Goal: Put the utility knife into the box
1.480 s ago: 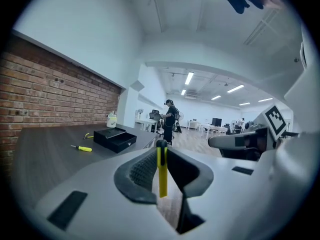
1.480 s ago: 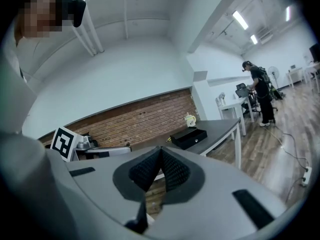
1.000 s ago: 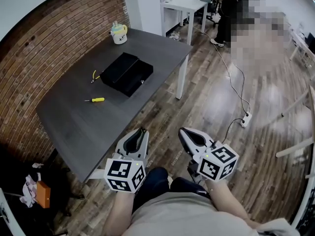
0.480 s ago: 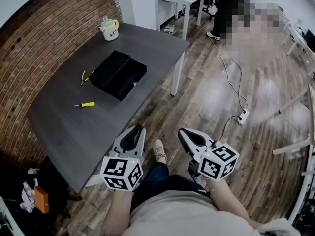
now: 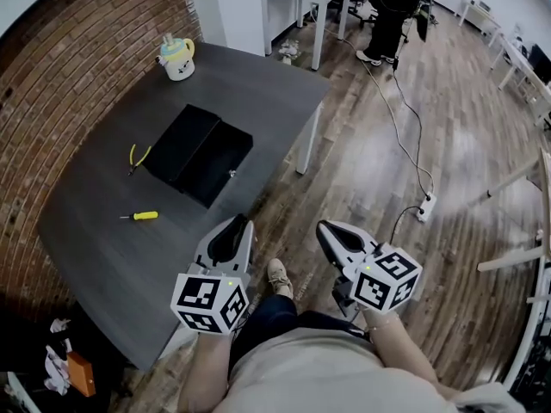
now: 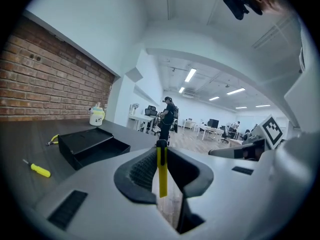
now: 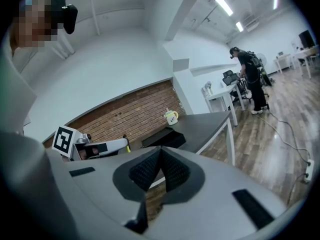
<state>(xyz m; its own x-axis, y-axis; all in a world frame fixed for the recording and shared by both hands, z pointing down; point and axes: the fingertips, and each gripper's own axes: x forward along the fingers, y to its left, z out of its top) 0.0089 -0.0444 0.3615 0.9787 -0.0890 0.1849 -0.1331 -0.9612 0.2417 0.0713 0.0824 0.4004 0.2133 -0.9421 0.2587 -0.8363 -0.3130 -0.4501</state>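
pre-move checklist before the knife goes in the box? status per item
1. Utility knife clamped in left gripper: ok.
2. Box open on the table: ok.
3. Box interior free: cannot tell, too dark.
4. Left gripper above box: not ok, well short of it.
5. Right gripper shut, empty, out of the way: ok.
6. Screwdriver and pliers outside the box: ok.
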